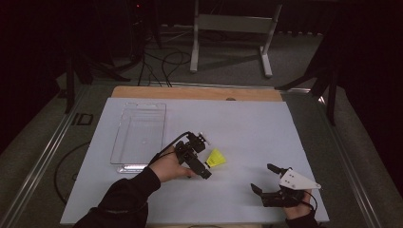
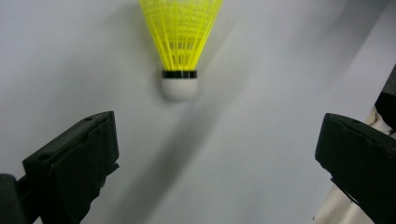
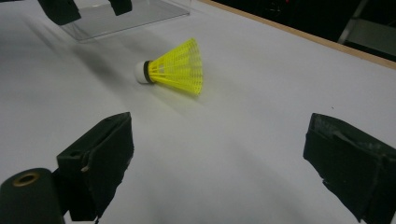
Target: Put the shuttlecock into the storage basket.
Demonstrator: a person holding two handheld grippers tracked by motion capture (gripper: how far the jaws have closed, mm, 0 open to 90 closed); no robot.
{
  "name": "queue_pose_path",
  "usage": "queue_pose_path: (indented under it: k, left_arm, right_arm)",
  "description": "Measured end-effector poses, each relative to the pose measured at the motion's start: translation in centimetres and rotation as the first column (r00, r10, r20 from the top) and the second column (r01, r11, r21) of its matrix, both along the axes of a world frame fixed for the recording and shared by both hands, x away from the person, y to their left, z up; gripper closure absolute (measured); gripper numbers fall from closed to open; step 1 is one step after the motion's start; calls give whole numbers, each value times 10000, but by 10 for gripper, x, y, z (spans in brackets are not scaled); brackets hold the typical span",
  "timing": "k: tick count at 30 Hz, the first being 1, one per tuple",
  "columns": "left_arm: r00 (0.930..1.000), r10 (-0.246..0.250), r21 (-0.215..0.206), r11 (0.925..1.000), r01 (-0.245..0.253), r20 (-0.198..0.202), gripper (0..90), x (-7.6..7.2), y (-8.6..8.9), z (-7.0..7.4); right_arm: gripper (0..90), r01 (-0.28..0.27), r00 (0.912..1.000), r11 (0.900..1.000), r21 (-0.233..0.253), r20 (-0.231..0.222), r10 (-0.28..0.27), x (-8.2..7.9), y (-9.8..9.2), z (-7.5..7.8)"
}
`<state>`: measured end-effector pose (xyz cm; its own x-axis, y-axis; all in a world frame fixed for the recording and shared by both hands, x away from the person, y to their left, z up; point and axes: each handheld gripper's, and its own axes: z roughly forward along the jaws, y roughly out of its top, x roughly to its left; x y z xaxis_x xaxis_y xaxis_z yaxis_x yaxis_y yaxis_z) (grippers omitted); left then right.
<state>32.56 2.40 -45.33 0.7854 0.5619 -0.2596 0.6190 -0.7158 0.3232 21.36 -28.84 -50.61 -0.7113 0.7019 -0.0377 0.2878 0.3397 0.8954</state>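
A yellow shuttlecock (image 1: 216,158) with a white cork and black band lies on its side on the white board (image 1: 247,128). My left gripper (image 1: 205,156) is open just left of it, jaws wide apart. In the left gripper view the shuttlecock (image 2: 180,37) lies a little ahead of the left gripper (image 2: 217,135), cork toward me, not between the jaws. My right gripper (image 1: 262,177) is open near the front right of the board, with nothing in it. In the right gripper view the shuttlecock (image 3: 175,70) lies well beyond the right gripper (image 3: 219,130).
A clear plastic tray (image 1: 139,133) lies on the left part of the board, also at the top left as the tray (image 3: 116,18) in the right gripper view. A wooden strip (image 1: 197,93) runs along the far edge. Cables and a metal stand sit on the floor behind.
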Motion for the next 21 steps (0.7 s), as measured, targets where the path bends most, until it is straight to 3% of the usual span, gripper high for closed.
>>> queue_pose_path:
  k: [5,13,21]
  left_arm:
    - [9995,292,-52,9996,-292,68,3,4,-6,-5]
    - [9991,320,402,9986,-331,279,5,6,-16,-19]
    - [9984,527,539,9971,-538,212,83,10,-18,-29]
  right_arm:
    - [87,-10,10000,10000,20,-16,10,0,0,0]
    - [86,-23,10000,10000,44,-45,23,0,0,0]
    - [87,-57,10000,10000,61,-48,58,1,0,-1]
